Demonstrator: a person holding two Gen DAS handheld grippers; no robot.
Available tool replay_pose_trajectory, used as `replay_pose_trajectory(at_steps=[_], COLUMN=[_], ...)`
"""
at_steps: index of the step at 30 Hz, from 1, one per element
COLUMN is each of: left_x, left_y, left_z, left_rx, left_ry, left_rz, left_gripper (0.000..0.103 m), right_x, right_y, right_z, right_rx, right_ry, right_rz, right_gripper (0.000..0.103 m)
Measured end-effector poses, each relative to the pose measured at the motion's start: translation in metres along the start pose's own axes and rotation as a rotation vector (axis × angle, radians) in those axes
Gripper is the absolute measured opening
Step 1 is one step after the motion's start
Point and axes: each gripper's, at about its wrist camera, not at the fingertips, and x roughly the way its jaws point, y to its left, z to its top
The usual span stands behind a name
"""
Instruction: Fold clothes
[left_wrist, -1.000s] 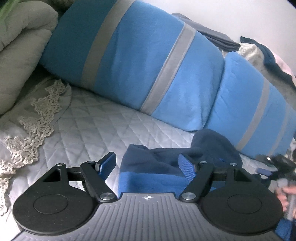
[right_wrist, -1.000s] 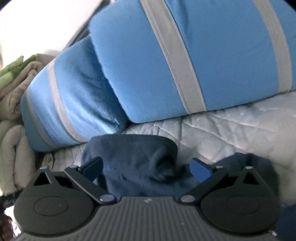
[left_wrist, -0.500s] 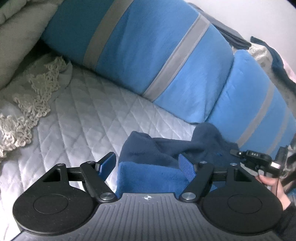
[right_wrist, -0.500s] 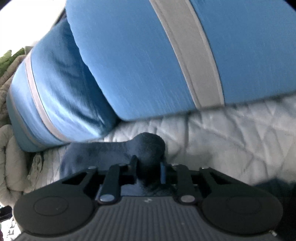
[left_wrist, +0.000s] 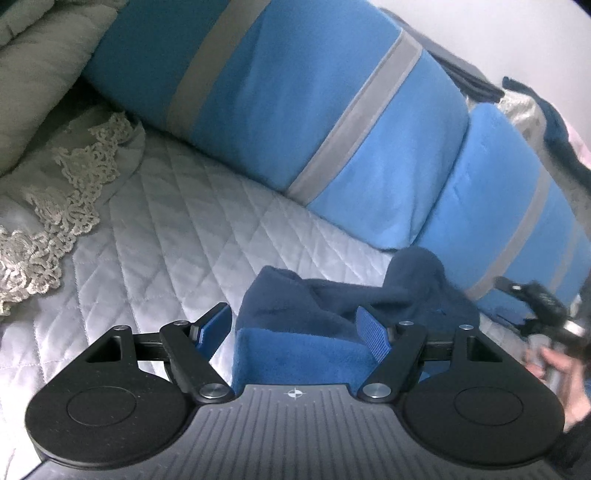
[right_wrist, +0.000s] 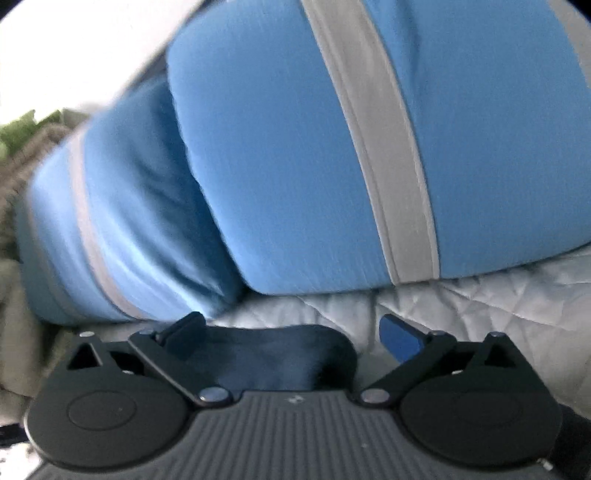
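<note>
A navy blue fleece garment (left_wrist: 332, 314) lies bunched on the quilted bed, with a brighter blue folded edge (left_wrist: 295, 354) nearest me. My left gripper (left_wrist: 295, 325) is open, its blue pads on either side of that edge and not closed on it. In the right wrist view the same dark garment (right_wrist: 280, 362) lies between the spread fingers of my right gripper (right_wrist: 291, 332), which is open. The right gripper and the hand holding it (left_wrist: 550, 325) show at the right edge of the left wrist view.
Two large blue pillows with grey stripes (left_wrist: 295, 110) (right_wrist: 332, 147) lie along the back of the white quilted bedspread (left_wrist: 166, 221). A lace-trimmed cloth (left_wrist: 55, 206) and a beige duvet (left_wrist: 37, 55) are at the left. Folded clothes (left_wrist: 546, 110) sit at the far right.
My right gripper was shut on the garment half a second ago and has now opened, letting it go. The left gripper stayed open around the folded edge and barely moved.
</note>
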Motion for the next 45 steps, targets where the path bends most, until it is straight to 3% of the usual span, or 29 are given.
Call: replay_pose_trajectory(at_steps=[8,13,23,29,33,37,41,45], left_x=[-0.008,-0.011,0.003,0.027,0.04,0.054,0.056,0.042], left_y=[-0.005,0.01,0.029,0.038,0.049,0.061,0.074,0.07], left_z=[-0.006,-0.012,-0.007,0.0,-0.006,-0.012,-0.018,-0.017], left_rx=[0.091,0.03,-0.073,-0.146,-0.199,-0.25,-0.317,-0.311], left_ry=[-0.001,0.028,0.063,0.119,0.165,0.214,0.225,0.193], left_rz=[-0.008,-0.07,-0.088,-0.141,-0.175,-0.199,-0.28,-0.299], left_gripper=[0.074,0.074,0.074,0.071,0.064,0.062,0.044,0.037], right_x=[-0.093,-0.136,-0.196,-0.207,-0.203,-0.204,-0.204,-0.205], right_y=[-0.014,-0.034,-0.082,-0.113,-0.131,-0.144,-0.147,-0.148], right_z=[-0.016,-0.036,-0.057,-0.071,-0.071,-0.068,-0.065,-0.065], right_rx=[-0.016,-0.026,-0.027,0.024,0.062,0.122,0.15,0.141], right_ry=[-0.052,-0.039,-0.078,-0.08,-0.07,-0.077,-0.082,-0.081], right_rz=[-0.027,-0.094,-0.204,-0.244,-0.261,-0.238,-0.228,-0.242], right_gripper=[0.103,0.103,0.103,0.103,0.103,0.103,0.103,0.103])
